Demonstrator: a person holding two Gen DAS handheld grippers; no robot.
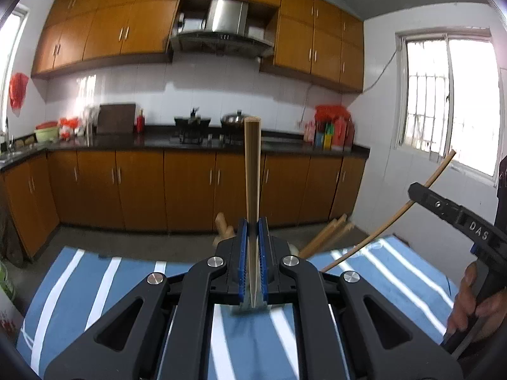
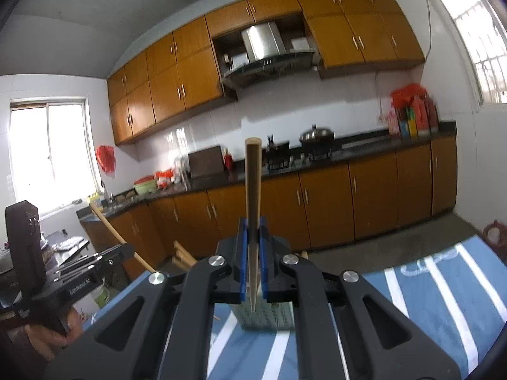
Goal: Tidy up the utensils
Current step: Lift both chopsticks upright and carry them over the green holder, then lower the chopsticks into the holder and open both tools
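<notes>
Your left gripper (image 1: 253, 247) clenched a chopstick (image 1: 252, 171) pointing straight ahead; your right gripper (image 2: 253, 247) clenched another chopstick (image 2: 253, 183) likewise.

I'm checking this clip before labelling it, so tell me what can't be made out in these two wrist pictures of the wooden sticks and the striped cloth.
- Left wrist view: the left hand-held gripper covers the lower end of its thin wooden stick.
- Right wrist view: the right hand-held gripper hides most of the pale block beneath it.
- Both views: the blue-and-white striped cloth is cut off by the frame edges.
- Counter items are blurred, too small to identify.
</notes>
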